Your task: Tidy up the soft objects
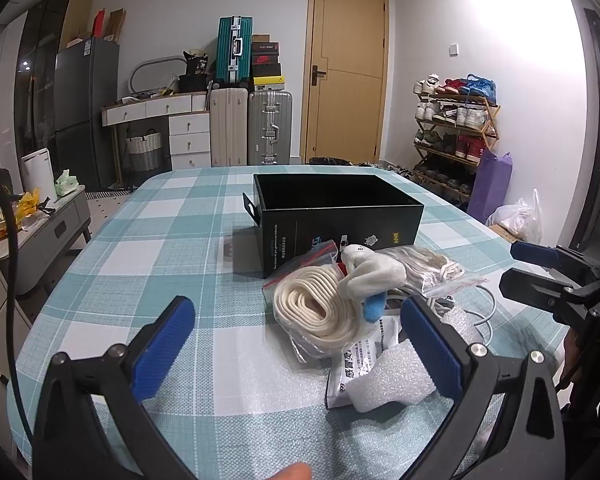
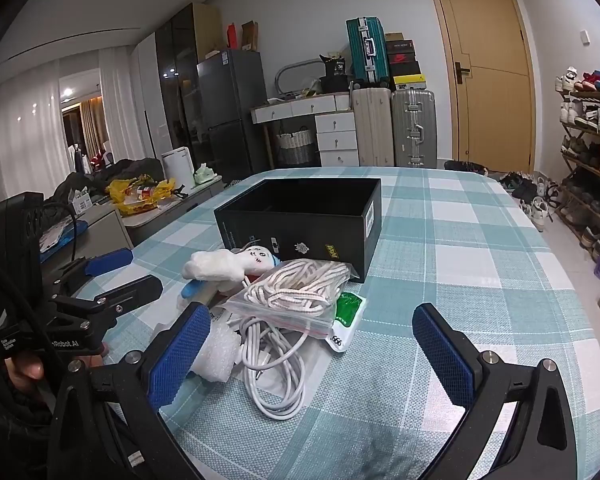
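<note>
An open black box stands on the checked tablecloth. In front of it lies a pile: a zip bag of flat cream strap, a zip bag of white cord, a white plush doll, white foam, a white cable and printed packets. My left gripper is open and empty, just short of the pile. My right gripper is open and empty over the cable. Each gripper shows in the other's view.
The table has a rounded near edge. Behind it are suitcases, a white desk, a fridge and a door. A shoe rack stands at the right. A low side table with clutter is at the left.
</note>
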